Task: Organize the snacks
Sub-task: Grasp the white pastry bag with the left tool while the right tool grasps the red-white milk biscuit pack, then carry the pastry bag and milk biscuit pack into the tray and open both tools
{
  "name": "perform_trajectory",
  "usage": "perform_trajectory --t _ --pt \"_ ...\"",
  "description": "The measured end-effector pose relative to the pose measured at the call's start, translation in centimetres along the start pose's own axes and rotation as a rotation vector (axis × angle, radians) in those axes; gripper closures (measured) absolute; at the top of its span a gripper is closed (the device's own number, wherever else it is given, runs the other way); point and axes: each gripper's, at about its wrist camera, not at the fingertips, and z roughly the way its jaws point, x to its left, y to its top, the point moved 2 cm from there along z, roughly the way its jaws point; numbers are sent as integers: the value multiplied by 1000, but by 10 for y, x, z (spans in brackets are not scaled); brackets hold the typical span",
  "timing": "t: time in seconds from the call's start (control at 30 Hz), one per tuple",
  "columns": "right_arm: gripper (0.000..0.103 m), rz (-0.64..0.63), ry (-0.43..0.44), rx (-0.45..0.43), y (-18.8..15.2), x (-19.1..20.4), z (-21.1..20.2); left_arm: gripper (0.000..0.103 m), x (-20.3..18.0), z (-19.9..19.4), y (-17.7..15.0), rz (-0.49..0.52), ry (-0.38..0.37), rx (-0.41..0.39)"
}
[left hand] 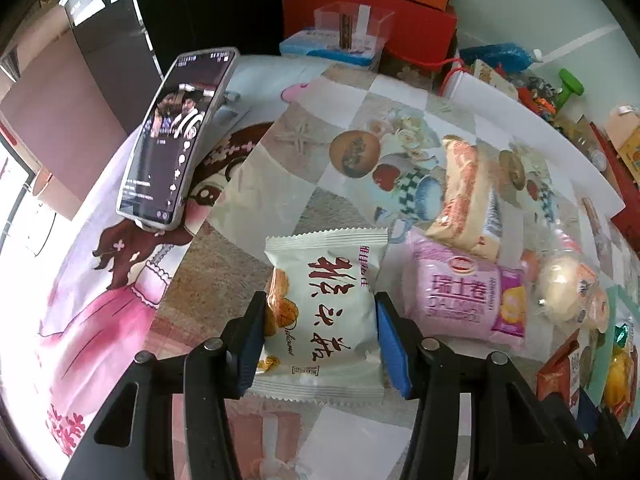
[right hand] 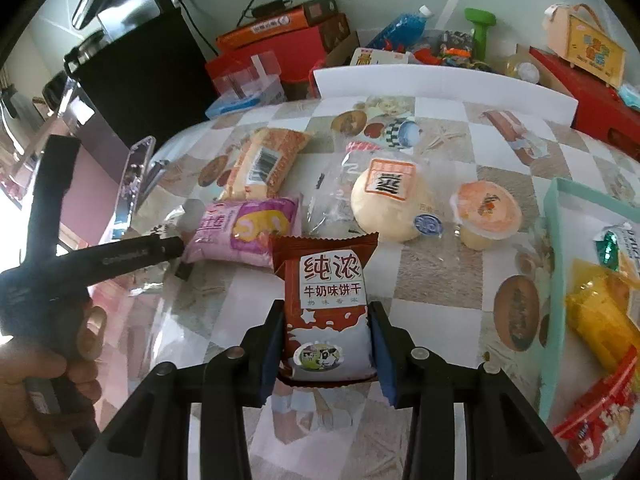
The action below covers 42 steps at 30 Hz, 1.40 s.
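The left claw (left hand: 320, 332) is clamped on a white snack packet (left hand: 322, 316), the right claw (right hand: 328, 344) on a brown biscuit packet (right hand: 326, 304). Both are gripped by their sides, probably for carrying to the teal box (right hand: 554, 280) at three o'clock.

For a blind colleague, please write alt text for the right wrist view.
The right gripper holds a brown and white biscuit packet between its fingers, above a checked tablecloth. Behind lie a pink roll-cake packet, a wrapped round bun and a jelly cup; a teal box with snacks stands at right.
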Motion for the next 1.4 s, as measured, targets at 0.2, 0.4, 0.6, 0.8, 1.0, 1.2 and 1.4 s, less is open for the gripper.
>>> perform_trajectory --t 0.2,0.4,0.6,0.8,1.0,1.2,1.4 --pt "60 31 9 -48 -1 -7 -27 49 -11 -26 1 26 -8 -58" --pt "60 64 -4 -98 2 -21 -48 49 -39 -51 1 84 -22 -115" --pt "60 96 -24 -137 5 -40 -66 49 -81 -72 0 180 -32 -172" --pt "60 153 -54 -192 10 -70 -87 49 -118 -91 -9 252 -63 -202" --pt "60 253 -110 -236 8 -115 -110 49 -164 -106 -20 331 -131 -215" --pt "60 379 -197 -279 -1 -172 -135 49 -211 -116 -37 414 -185 -228" --pt "60 506 -269 -312 -20 -223 -161 49 -267 -120 -61 521 -253 -228"
